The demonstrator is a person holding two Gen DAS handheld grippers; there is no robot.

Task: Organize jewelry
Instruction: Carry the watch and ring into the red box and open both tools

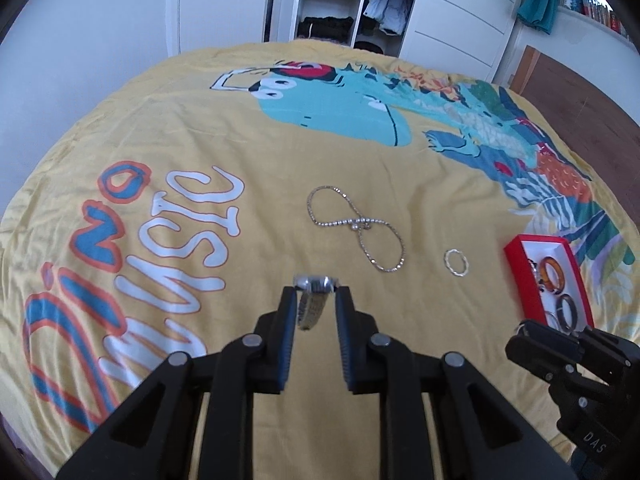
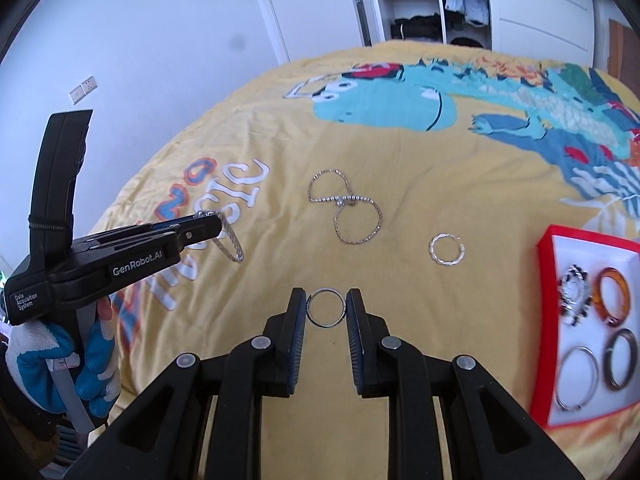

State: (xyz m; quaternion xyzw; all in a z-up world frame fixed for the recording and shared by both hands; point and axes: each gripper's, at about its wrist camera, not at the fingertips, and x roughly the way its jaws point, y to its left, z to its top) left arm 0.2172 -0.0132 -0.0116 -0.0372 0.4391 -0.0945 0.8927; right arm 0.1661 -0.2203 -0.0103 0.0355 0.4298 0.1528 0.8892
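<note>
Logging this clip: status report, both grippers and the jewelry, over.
Left gripper shut on watch. Right gripper shut on silver bangle. Chain necklace and twisted ring loose on bedspread. Red tray unobstructed.

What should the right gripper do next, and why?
Probably carry its ring right and lower it over the red box. The right gripper is shut on the ring, the box already holds bangles, and it lies close to the right.

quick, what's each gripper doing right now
left gripper: closed on the silver watch, held above the yellow bedspread.
right gripper: closed on a thin silver bangle, pinched between its fingertips.
</note>
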